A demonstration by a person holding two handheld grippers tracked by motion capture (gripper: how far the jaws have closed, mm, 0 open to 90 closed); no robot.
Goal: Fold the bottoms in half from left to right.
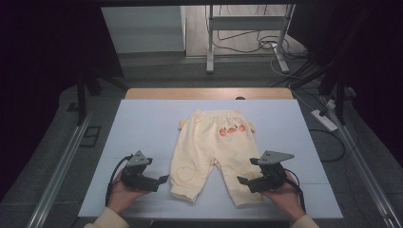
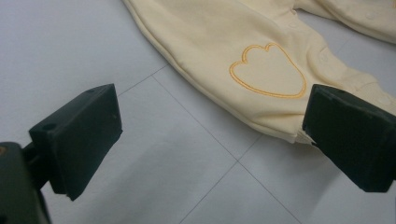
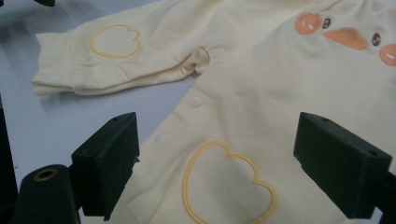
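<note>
Pale yellow baby trousers (image 1: pixel 214 152) lie flat on the white table top (image 1: pixel 142 133), waistband far, legs toward me, with an orange duck face (image 3: pixel 348 38) on the seat and a stitched heart outline on each leg. My left gripper (image 1: pixel 163 180) stands open just left of the left leg's cuff (image 2: pixel 280 128), nothing between its jaws. My right gripper (image 1: pixel 243 180) is open over the right leg, its jaws wide on either side of the heart outline (image 3: pixel 226 186). The other leg (image 3: pixel 112 56) stretches off to the upper left in the right gripper view.
The white sheet covers a wooden table whose far edge (image 1: pixel 209 93) shows bare. Beyond it stand a metal frame leg (image 1: pixel 209 42) and loose cables on the floor (image 1: pixel 266 45). A power strip (image 1: pixel 324 119) lies on the floor at the right. Rails run along both table sides.
</note>
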